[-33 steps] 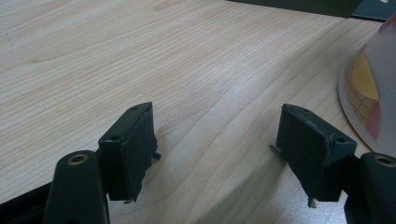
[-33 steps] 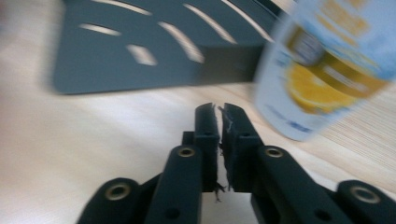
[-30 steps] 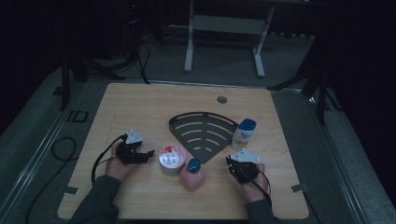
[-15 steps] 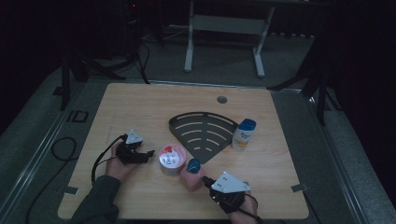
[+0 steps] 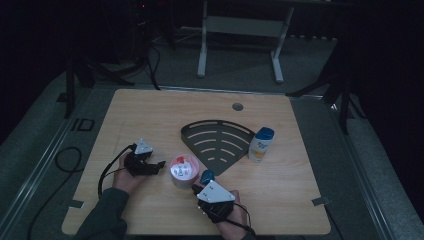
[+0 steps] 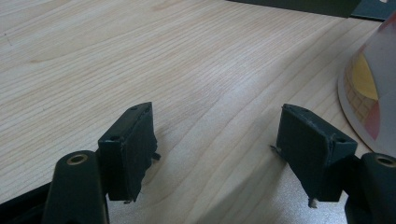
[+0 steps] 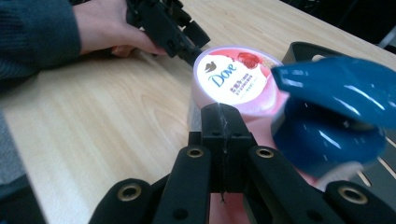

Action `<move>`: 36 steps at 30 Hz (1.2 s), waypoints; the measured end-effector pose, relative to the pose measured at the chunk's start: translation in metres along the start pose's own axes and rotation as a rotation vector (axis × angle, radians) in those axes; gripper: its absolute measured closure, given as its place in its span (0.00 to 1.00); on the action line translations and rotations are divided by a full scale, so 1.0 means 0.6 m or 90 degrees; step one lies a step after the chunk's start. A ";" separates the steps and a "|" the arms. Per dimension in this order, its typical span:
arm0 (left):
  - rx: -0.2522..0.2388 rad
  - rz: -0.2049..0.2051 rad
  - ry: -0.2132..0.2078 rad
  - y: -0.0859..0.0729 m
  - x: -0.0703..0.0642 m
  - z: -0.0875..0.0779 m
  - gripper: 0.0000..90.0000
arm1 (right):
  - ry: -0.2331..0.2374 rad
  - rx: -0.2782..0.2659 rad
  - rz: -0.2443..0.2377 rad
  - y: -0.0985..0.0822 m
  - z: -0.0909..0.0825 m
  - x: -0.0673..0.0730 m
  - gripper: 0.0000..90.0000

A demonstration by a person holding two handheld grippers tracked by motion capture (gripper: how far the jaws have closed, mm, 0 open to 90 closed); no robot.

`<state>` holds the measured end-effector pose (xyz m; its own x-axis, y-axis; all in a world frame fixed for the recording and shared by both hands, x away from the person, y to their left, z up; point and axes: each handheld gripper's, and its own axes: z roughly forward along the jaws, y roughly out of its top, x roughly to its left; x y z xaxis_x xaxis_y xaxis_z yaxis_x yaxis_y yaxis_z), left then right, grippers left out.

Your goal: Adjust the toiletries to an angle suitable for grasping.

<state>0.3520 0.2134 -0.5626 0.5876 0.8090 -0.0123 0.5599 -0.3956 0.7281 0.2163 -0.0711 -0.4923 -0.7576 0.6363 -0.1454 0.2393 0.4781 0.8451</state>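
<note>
A pink Dove tub (image 5: 182, 169) stands near the table's front, and a pink bottle with a blue cap (image 5: 206, 176) is close against its right side. My right gripper (image 5: 202, 186) sits just in front of that bottle, jaws shut with nothing between them. In the right gripper view the shut jaws (image 7: 223, 122) point at the tub (image 7: 233, 81), with the blue cap (image 7: 336, 112) to their right. Left of the tub, my left gripper (image 5: 156, 165) rests open and holds nothing. Its pads (image 6: 128, 149) stand wide apart over bare wood, the tub (image 6: 373, 93) at the right edge.
A black fan-shaped slotted rack (image 5: 215, 142) lies in the middle of the table (image 5: 150, 115). A white bottle with a blue cap (image 5: 261, 145) stands upright at the rack's right edge. A round grommet (image 5: 237, 106) sits near the far edge.
My right gripper has swung from the right side near the white bottle to the left, ending in front of the pink bottle. The left gripper and all objects stayed put.
</note>
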 end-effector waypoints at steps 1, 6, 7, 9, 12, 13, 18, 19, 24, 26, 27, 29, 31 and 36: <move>0.000 0.000 0.000 0.000 0.000 0.000 0.31 | -0.004 -0.001 0.003 0.001 0.004 0.000 1.00; 0.000 0.000 0.000 0.000 0.000 0.000 0.31 | -0.019 0.001 0.022 0.003 0.009 -0.002 1.00; 0.000 0.000 0.000 0.000 0.000 0.000 0.31 | -0.024 0.003 0.023 0.003 0.009 -0.001 1.00; 0.000 0.000 0.000 0.000 0.000 0.000 0.31 | -0.026 0.004 0.028 0.003 0.009 -0.003 1.00; 0.000 0.001 0.000 0.000 0.000 0.000 0.31 | -0.039 0.008 0.039 0.002 0.008 -0.009 1.00; 0.000 0.001 0.000 0.000 0.000 0.000 0.31 | -0.044 0.010 0.042 0.002 0.007 -0.012 1.00; 0.000 0.001 0.000 0.000 0.000 0.000 0.31 | -0.061 0.015 0.055 -0.004 0.000 -0.026 1.00; -0.001 0.001 0.000 0.000 0.000 0.000 0.31 | -0.063 0.015 0.056 -0.006 -0.002 -0.029 1.00; -0.001 0.001 0.000 0.000 0.000 0.000 0.31 | -0.073 0.017 0.064 -0.012 -0.011 -0.035 1.00; 0.000 0.001 0.000 0.000 0.000 0.000 0.31 | -0.075 0.018 0.064 -0.012 -0.011 -0.034 1.00; 0.000 0.001 0.000 0.000 0.000 0.000 0.31 | -0.073 0.018 0.063 -0.011 -0.009 -0.033 1.00; 0.000 0.001 0.000 0.000 0.000 0.000 0.31 | -0.071 0.016 0.061 -0.010 -0.007 -0.032 1.00; -0.001 0.001 0.000 0.000 0.000 0.000 0.31 | -0.070 0.017 0.051 0.000 0.004 -0.029 1.00; 0.000 0.001 0.000 0.000 0.000 0.000 0.31 | -0.071 0.028 0.055 0.012 0.023 -0.030 1.00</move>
<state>0.3520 0.2132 -0.5627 0.5889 0.8081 -0.0116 0.5585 -0.3966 0.7286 0.2401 -0.0707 -0.4907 -0.6612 0.7385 -0.1318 0.3290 0.4433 0.8338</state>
